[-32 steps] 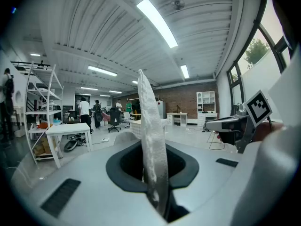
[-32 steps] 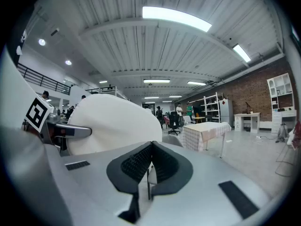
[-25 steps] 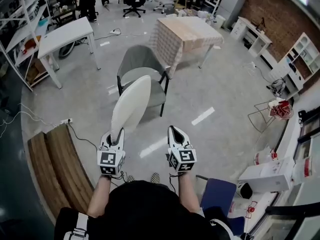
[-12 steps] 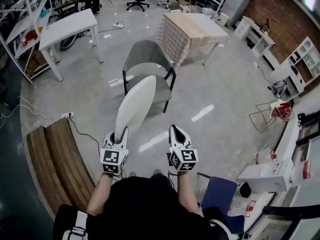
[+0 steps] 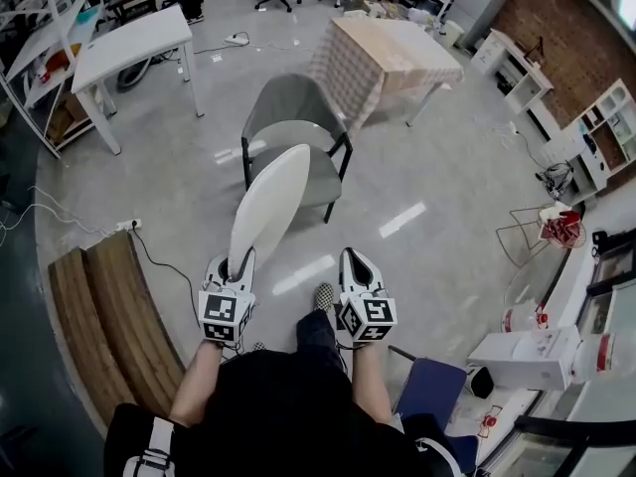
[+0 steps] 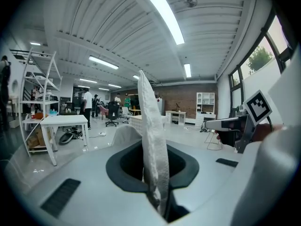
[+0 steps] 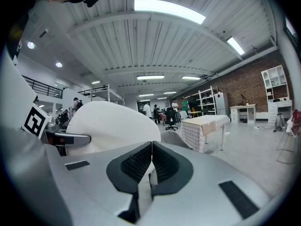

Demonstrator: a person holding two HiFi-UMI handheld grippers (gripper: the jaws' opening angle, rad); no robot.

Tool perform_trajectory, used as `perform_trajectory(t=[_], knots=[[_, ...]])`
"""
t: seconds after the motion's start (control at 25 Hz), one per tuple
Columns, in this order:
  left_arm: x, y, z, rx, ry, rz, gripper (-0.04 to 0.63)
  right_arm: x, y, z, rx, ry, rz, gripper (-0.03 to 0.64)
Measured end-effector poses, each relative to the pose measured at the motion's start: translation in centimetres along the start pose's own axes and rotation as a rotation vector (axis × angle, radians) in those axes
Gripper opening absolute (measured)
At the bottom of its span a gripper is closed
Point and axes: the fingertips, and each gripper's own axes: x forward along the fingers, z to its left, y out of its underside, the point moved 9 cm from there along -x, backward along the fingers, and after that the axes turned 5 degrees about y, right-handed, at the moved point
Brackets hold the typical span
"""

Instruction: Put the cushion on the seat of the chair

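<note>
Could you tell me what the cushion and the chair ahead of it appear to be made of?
Cushion: probably white fabric over soft padding; its edge shows a nubbly, matte weave.
Chair: matte grey shell, upholstered or moulded plastic, which the head view leaves open; its thin black legs look like metal.

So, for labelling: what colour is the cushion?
The cushion is plain white, clearest in the head view.

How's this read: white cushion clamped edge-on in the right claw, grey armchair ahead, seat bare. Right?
No: the left claw clamps the white cushion edge-on, as the left gripper view shows; the right claw is shut on nothing. The grey armchair ahead, seat bare, is correct.
</note>
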Motion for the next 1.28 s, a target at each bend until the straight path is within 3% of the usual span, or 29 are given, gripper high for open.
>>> perform_trajectory(t=[0.64, 1.08, 1.28], knots=[[24.0, -4.1, -2.1, -0.058, -0.137, 0.082, 0.057, 19.6, -5.0, -19.9, -0.013, -0.156, 0.075, 0.029], [35.2, -4.5, -2.7, -0.12, -0.209, 0.112, 0.057, 28.7, -5.2, -28.6, -0.013, -0.249, 0.14, 0.029], [38.7, -4.7, -2.3, -0.126, -0.223, 0.13, 0.057, 32.2, -4.6, -30.4, 0.0, -0.276, 0.17, 0.029]])
